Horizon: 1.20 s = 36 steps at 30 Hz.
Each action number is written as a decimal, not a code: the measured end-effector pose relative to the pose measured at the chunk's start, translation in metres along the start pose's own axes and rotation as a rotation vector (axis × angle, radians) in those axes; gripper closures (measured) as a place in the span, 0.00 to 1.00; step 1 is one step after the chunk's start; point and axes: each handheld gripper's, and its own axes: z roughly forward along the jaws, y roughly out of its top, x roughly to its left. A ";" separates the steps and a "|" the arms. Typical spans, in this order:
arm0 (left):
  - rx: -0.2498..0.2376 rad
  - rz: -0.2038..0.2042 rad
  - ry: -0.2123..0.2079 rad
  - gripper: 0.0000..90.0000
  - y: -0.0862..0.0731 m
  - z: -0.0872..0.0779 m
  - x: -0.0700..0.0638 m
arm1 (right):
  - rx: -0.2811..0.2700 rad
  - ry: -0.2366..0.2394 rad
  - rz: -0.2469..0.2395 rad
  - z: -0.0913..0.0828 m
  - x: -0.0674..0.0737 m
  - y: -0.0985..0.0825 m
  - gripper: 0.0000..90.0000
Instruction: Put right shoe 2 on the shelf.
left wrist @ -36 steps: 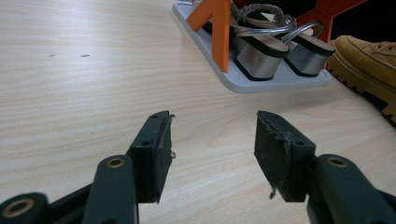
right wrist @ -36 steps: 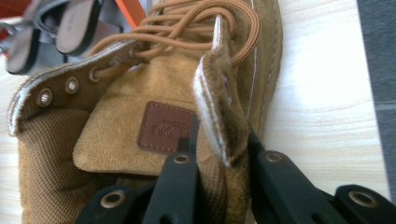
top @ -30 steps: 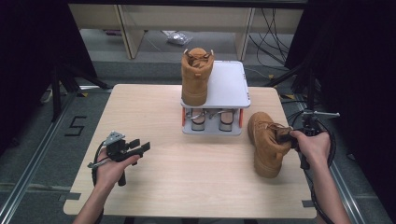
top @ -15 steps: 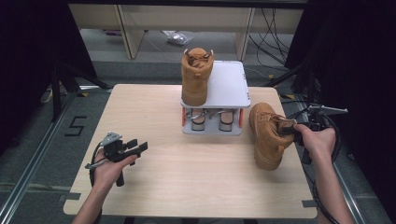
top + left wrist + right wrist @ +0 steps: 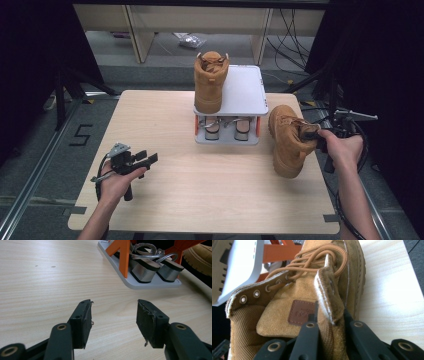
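Right hand-held gripper [image 5: 311, 135] pinching boot [image 5: 288, 141] collar, lower right of frame; left hand-held gripper [image 5: 145, 160] spread, idle. I reckon next: lift boot onto rack [image 5: 245, 92], beside its pair.

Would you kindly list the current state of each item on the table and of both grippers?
Boot on rack: upright on the top shelf.
Second boot: tilted, raised by its collar, toe toward the table.
Rack: standing, heeled shoes on the lower shelf.
Right gripper: shut on the second boot's collar.
Left gripper: open, holding nothing.
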 end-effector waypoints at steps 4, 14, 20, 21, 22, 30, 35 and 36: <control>-0.001 -0.004 0.001 0.51 0.000 0.000 0.001 | -0.018 -0.008 0.001 -0.003 0.002 0.002 0.93; -0.005 -0.006 -0.001 0.50 -0.001 0.000 0.001 | -0.033 -0.011 0.005 -0.009 0.006 0.007 0.93; -0.004 -0.009 -0.003 0.50 -0.002 0.000 0.002 | -0.051 -0.009 -0.004 -0.013 0.011 0.010 0.93; -0.004 -0.010 -0.003 0.50 -0.002 0.000 0.002 | -0.051 0.001 0.007 -0.013 0.012 0.011 0.93; -0.004 -0.009 -0.004 0.50 -0.002 0.000 0.002 | -0.070 0.018 0.008 -0.013 0.012 0.011 0.93; -0.002 -0.009 -0.004 0.50 -0.001 0.000 0.001 | -0.073 0.006 0.000 -0.016 0.018 0.016 0.93; 0.000 -0.005 -0.001 0.50 -0.001 -0.001 0.001 | -0.096 0.034 0.012 -0.016 0.020 0.018 0.93; -0.001 -0.006 0.003 0.50 -0.001 -0.001 0.001 | -0.098 0.036 -0.006 -0.017 0.019 0.019 0.93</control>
